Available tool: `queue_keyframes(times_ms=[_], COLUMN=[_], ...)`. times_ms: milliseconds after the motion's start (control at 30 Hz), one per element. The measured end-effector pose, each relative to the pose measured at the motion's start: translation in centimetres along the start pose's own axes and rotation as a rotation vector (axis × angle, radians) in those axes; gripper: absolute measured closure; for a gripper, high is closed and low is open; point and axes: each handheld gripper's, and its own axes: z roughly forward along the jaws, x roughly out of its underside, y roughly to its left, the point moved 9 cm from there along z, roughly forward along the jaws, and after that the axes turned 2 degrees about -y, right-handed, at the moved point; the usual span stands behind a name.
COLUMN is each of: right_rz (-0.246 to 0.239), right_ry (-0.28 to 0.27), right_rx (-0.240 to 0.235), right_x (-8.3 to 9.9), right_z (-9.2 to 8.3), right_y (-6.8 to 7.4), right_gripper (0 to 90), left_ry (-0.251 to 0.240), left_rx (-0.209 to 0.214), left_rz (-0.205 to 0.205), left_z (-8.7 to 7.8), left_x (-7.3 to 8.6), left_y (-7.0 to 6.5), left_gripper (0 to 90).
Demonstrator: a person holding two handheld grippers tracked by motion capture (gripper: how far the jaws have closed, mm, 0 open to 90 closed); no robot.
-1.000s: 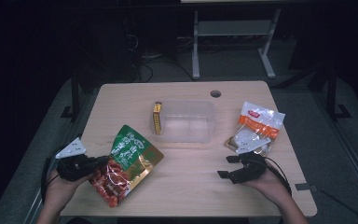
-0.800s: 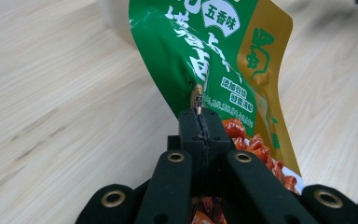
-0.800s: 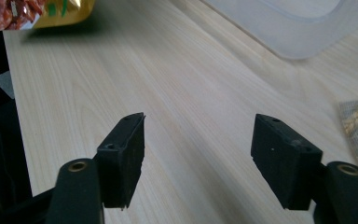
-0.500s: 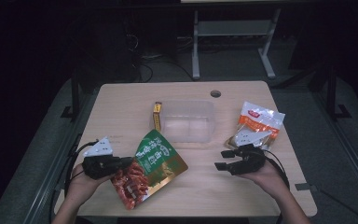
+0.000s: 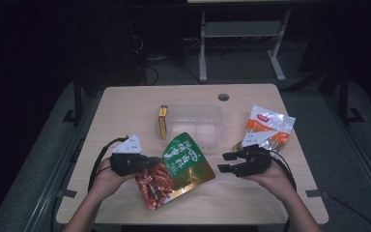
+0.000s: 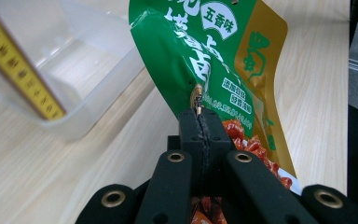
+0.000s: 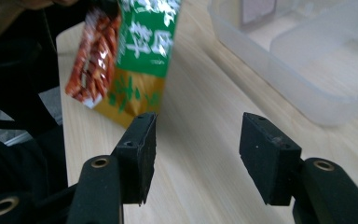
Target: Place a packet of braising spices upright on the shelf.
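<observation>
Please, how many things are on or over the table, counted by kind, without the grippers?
Sealed snack bags: 2, green and gold foil bag, clear and orange plastic bag
Clear plastic rectangular tubs: 1
Yellow slim cardboard boxes: 1
Total: 4

clear plastic tub (image 5: 195,123) mid-table, open | yellow rectangular box (image 5: 163,122) upright, touching tub's left wall | white-orange snack packet (image 5: 269,124) flat, right side | round grommet hole (image 5: 223,96) far edge of wooden table (image 5: 125,104)
</observation>
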Motion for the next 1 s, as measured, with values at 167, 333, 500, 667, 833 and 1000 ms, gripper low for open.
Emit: queue_keyframes(times_ms=[167,333,500,667,833,1000], right_rz=[-0.005,-0.016,0.002,-0.008,-0.002,-0.001], right_ry=[-0.008,-0.003,-0.020,0.007,0.007,0.032], right_rx=[-0.027,-0.045,-0.072,-0.105,-0.119,-0.117], right_x=[-1.1,-1.9,-2.9,-3.3,-2.9,-2.2], right_z=[0.7,1.5,2.3,3.5,3.7,4.1], right_y=[0.1,0.0,-0.4,-0.2,0.0,-0.1], right_gripper=[46.2,46.7,48.3,50.9,58.6,66.6], left_ry=[-0.012,-0.020,-0.022,-0.032,-0.027,-0.031], left_rx=[0.035,0.051,0.053,0.059,0.078,0.085], left_rz=[0.013,0.030,0.044,0.056,0.087,0.094], left_z=[1.2,2.1,2.4,2.3,2.3,2.4], left_x=[-1.2,-1.8,-1.8,-1.9,-1.8,-1.8], left_y=[0.0,0.3,0.1,-0.1,-0.7,-1.1], left_gripper=[90.0,90.0,90.0,90.0,90.0,89.9])
